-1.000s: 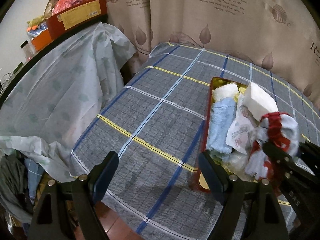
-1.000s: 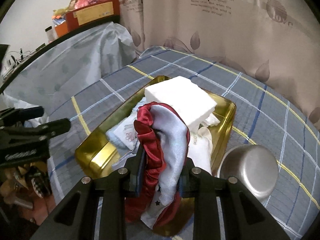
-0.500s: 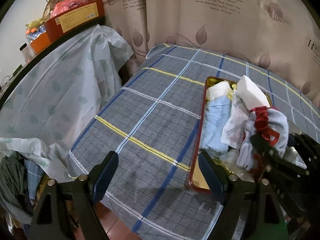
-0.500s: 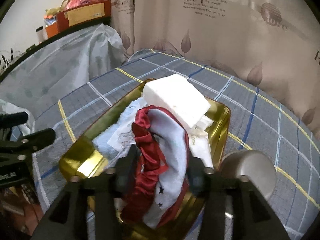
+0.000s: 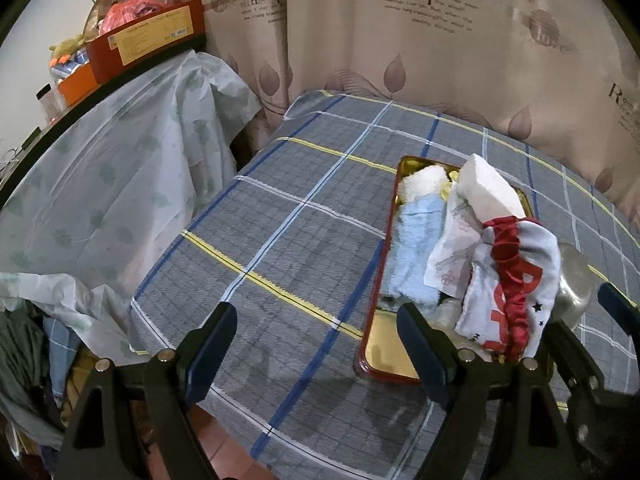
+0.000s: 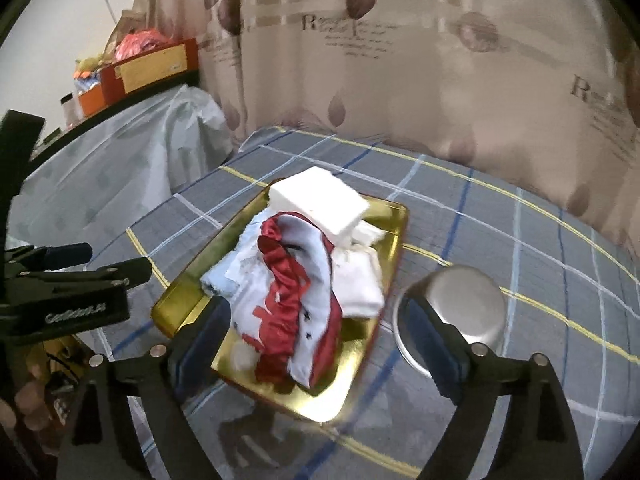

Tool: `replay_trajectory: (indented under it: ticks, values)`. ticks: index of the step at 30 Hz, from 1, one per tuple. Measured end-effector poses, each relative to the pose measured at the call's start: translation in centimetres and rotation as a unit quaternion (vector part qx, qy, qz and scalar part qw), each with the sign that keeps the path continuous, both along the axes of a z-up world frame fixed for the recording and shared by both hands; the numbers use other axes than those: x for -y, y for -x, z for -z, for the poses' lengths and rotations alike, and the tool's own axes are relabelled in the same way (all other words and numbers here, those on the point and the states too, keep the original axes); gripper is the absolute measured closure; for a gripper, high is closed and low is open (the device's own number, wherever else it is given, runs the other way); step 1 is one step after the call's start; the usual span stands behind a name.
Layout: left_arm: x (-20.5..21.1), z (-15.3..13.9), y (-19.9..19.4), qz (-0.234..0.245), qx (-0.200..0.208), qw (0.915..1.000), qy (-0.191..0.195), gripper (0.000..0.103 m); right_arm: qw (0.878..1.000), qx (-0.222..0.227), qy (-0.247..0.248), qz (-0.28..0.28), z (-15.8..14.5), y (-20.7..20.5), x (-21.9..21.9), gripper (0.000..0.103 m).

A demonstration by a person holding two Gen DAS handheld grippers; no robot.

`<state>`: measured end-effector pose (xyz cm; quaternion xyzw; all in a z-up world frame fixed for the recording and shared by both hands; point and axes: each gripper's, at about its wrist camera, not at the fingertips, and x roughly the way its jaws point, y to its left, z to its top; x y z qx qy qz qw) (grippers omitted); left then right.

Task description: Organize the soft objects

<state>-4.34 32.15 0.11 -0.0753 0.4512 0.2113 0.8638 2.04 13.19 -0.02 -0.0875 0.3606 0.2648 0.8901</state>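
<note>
A gold tray (image 6: 188, 308) with a red rim (image 5: 374, 312) sits on the checked tablecloth. In it are piled a light blue towel (image 5: 416, 248), a white foam block (image 6: 320, 200) and a red-and-white satin cloth (image 6: 296, 292). That cloth (image 5: 516, 276) lies loose on top of the pile. My right gripper (image 6: 316, 320) hangs just in front of it, jaws opening wide. The cloth shows between the fingers but neither pad touches it. My left gripper (image 5: 316, 340) stands open over bare tablecloth left of the tray, with nothing in it.
An upturned steel bowl (image 6: 460, 304) stands on the table right of the tray. A printed curtain (image 5: 440, 60) closes off the back. Plastic-covered furniture (image 5: 100, 184) with boxes on top stands to the left. The table's near edge is right under both grippers.
The right gripper's jaws went from shut on the red-and-white cloth to wide apart and drew back and up. The cloth stayed on the pile. The left gripper kept still.
</note>
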Motion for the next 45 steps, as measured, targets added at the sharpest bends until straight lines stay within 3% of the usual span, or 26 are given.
replay_trajectory:
  ticks: [15,45]
  values:
    - [1.8,-0.7,0.2,0.016,0.006,0.9998,-0.006,0.019,0.999,-0.019,-0.025,0.038,-0.3,1.9,3.2,0.012]
    - [2.4,-0.9,0.2,0.025,0.005,0.9997,0.001,0.019,0.999,-0.02,0.005,0.043,0.3,2.4,2.8,0.004]
